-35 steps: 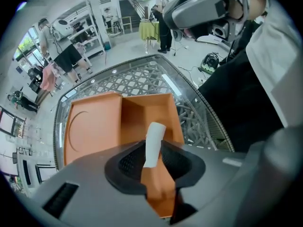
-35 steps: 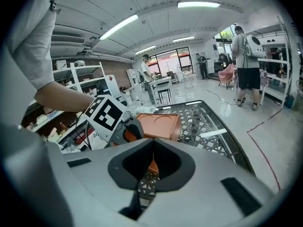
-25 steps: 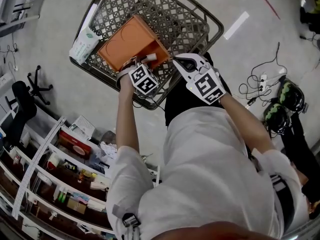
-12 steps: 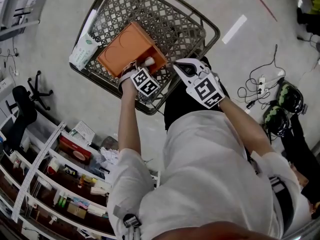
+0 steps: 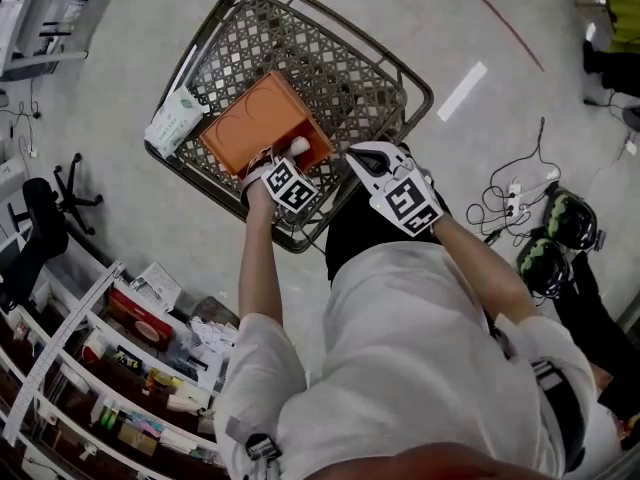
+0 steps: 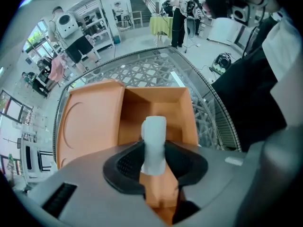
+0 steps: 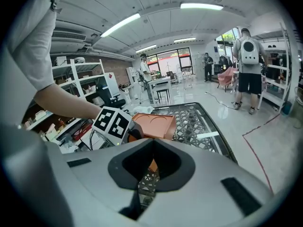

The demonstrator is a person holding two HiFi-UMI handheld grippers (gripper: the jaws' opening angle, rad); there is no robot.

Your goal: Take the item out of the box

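Left gripper, jaws just opened wide, straddles the upright white item in the orange box beneath it, apparently poised to pinch; right gripper hovers alongside, closed and empty.

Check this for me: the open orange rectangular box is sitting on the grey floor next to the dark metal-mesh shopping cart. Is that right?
Not quite. The open orange rectangular box is not on the grey floor next to the dark metal-mesh shopping cart. It sits inside the cart, on its mesh bottom. The head view shows this most clearly.
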